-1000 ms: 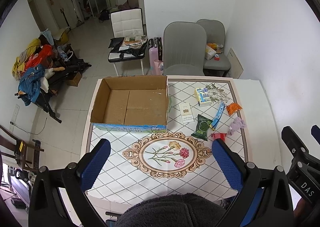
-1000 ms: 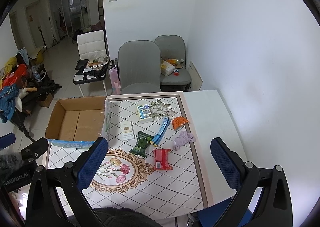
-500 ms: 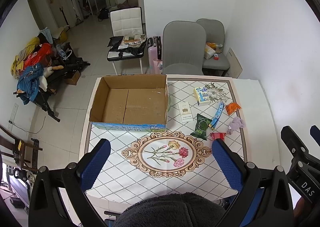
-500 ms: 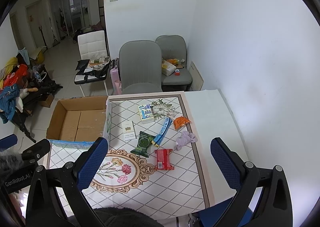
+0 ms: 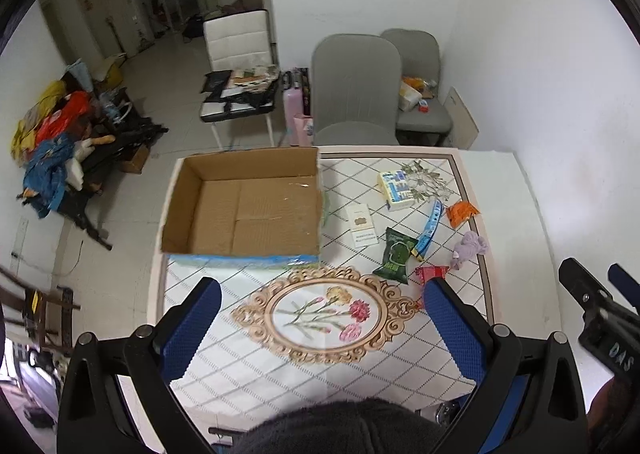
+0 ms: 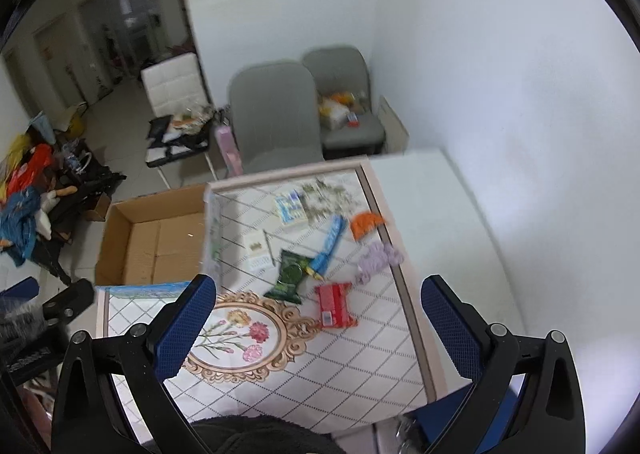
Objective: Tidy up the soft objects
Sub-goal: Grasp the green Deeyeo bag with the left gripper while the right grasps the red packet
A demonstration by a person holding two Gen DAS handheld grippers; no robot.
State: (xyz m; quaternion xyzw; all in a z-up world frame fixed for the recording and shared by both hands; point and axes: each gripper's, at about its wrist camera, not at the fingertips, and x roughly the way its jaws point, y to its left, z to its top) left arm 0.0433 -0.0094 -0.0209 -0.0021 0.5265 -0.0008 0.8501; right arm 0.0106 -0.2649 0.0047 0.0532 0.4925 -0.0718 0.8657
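An open, empty cardboard box (image 5: 244,206) (image 6: 156,242) stands at the table's far left. To its right lie a green packet (image 5: 394,256) (image 6: 290,272), a red packet (image 5: 430,273) (image 6: 334,304), a blue tube (image 5: 430,228) (image 6: 328,244), an orange packet (image 5: 462,213) (image 6: 366,224), a purple soft toy (image 5: 470,248) (image 6: 376,260), a tissue pack (image 5: 396,190) (image 6: 290,208) and a white card (image 5: 362,225) (image 6: 258,250). My left gripper (image 5: 320,328) and right gripper (image 6: 316,328) are open and empty, high above the table's near edge.
The table (image 5: 516,190) has a patterned cloth with a flower medallion (image 5: 326,314). Two grey chairs (image 5: 356,90) stand behind it, a white chair (image 5: 240,38) further back. A clothes pile (image 5: 52,150) lies on the floor at left. A white wall is on the right.
Both grippers have drifted slightly; the right wrist view has shifted left and tilted and is now blurred. Nothing on the table has moved.
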